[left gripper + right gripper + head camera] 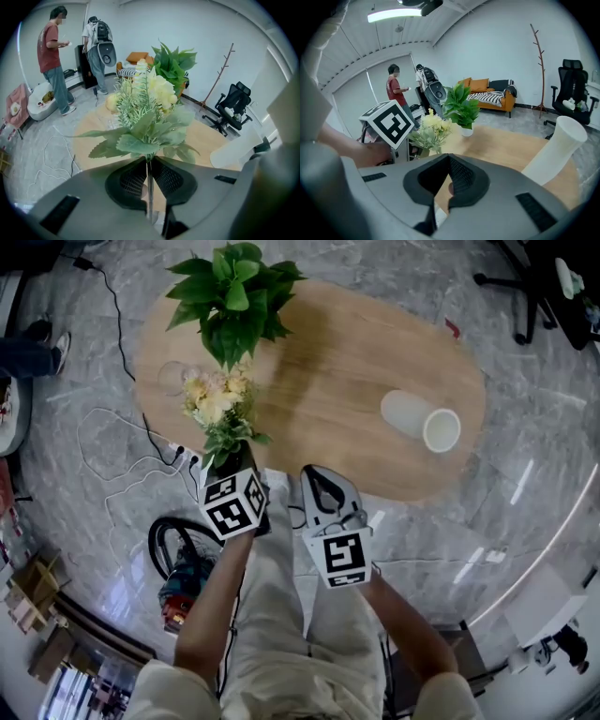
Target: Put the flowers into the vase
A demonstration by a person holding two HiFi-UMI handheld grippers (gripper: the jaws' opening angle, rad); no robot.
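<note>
A bunch of cream flowers with green leaves hangs over the near left edge of the oval wooden table. My left gripper is shut on its thin stem, and the blooms rise straight ahead of the jaws. The white vase is on the right part of the table, its open mouth towards me; it also shows as a tall white tube. My right gripper hovers at the table's near edge beside the left one, jaws shut with nothing between them.
A potted green plant stands at the table's far left, with a clear glass beside it. Cables and a power strip lie on the marble floor at left. Two people stand beyond the table; an office chair is at right.
</note>
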